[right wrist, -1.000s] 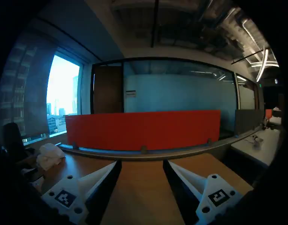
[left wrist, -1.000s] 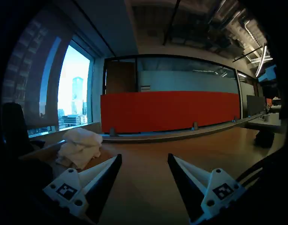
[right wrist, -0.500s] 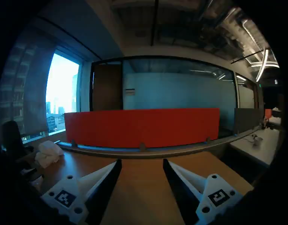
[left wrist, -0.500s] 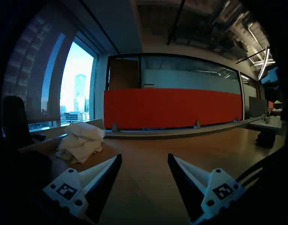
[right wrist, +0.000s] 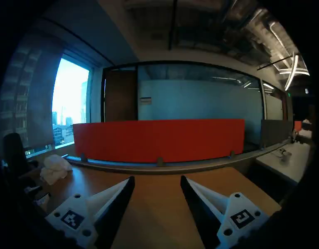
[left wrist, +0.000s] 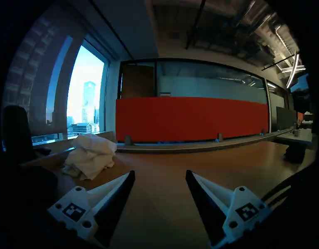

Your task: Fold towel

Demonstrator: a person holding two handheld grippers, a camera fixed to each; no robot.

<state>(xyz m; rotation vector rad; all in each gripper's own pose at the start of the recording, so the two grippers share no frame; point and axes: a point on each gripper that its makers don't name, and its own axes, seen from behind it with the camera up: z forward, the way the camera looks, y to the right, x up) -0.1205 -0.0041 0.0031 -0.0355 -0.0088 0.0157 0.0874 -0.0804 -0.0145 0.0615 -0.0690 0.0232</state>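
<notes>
While the towel [left wrist: 91, 155] lies as a crumpled white heap at the far left of the desk [left wrist: 226, 159], close under the window [left wrist: 87, 99], nothing is held by either gripper. The left gripper [left wrist: 159, 172] is seen spread wide and empty over bare wood, with the heap to its left and somewhat farther off. The right gripper [right wrist: 157, 178] is likewise spread wide and empty, and from it the towel is seen small and well apart, far to the left. No fold is judged to have been started, since the cloth is bunched and not laid flat.

No edge or corner can be made out in the heap, so a blind pinch may catch several layers at once, and the towel would then be lifted as a lump and not opened out. The heap appears to sit near the left edge of the desk, beside a dark chair [left wrist: 14, 128], so it could be dragged off by a pull toward that side. If only the nearer gripper is brought in, the cloth is likely to be slid across the wood instead of being spread. Room for spreading is limited at the far side by the red partition [left wrist: 192, 118].
</notes>
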